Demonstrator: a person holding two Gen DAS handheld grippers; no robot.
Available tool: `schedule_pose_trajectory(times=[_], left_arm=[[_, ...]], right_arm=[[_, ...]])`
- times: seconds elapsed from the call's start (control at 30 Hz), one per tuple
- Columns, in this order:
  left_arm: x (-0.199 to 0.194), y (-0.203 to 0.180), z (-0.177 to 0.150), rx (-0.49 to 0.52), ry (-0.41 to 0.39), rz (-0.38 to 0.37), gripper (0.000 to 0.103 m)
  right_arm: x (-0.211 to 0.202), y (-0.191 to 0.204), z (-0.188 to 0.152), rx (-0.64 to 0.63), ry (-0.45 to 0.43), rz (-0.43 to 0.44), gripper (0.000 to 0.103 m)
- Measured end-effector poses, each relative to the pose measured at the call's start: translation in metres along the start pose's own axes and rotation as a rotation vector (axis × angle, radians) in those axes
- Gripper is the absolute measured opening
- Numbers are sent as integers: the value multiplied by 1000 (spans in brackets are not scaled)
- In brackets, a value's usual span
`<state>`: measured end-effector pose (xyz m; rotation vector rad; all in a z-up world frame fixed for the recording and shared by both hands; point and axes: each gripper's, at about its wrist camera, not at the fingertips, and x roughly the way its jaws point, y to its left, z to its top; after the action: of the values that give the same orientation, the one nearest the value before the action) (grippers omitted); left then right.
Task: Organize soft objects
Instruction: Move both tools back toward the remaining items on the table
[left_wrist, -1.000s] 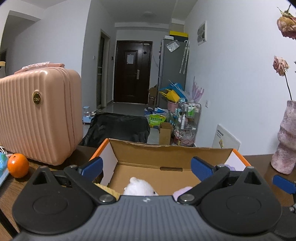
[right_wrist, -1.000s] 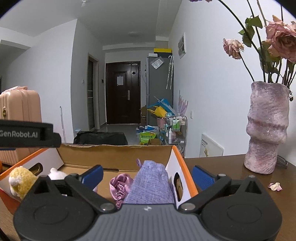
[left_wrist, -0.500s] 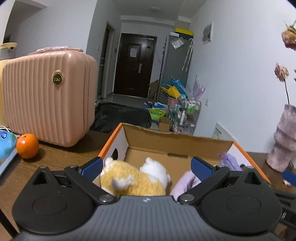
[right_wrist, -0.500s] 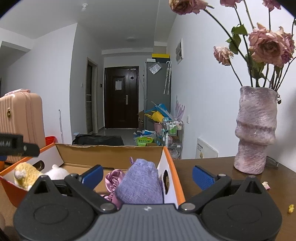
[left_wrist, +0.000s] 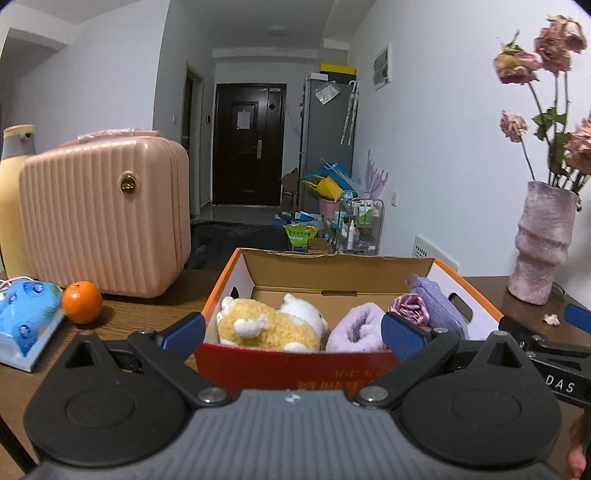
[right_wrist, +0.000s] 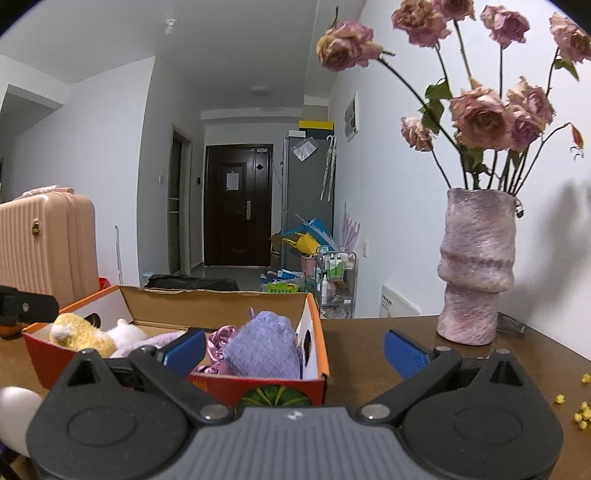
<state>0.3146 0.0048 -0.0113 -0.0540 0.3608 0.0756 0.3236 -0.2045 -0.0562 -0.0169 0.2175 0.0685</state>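
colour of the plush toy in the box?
Fluffy yellow-and-white plush toy; clearest in the left wrist view.

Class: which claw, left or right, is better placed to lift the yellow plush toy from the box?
Left. The left claw, open, directly faces the yellow plush toy; the right claw faces the box wall.

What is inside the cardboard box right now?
In the cardboard box: a yellow-and-white plush toy, a rolled lilac towel, shiny pink fabric and a purple knit cloth. The box floor beneath them is hidden.
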Motion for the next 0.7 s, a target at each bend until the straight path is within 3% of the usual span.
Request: schedule_pose_trajectory(times=[0.37, 0.7], left_arm=[[-59, 20, -4, -22, -36, 33, 103], [-92, 37, -22, -7, 8, 26, 103]], right_arm=[[-59, 2, -11, -24, -5, 48, 103], [-106, 14, -19, -55, -2, 95, 103]])
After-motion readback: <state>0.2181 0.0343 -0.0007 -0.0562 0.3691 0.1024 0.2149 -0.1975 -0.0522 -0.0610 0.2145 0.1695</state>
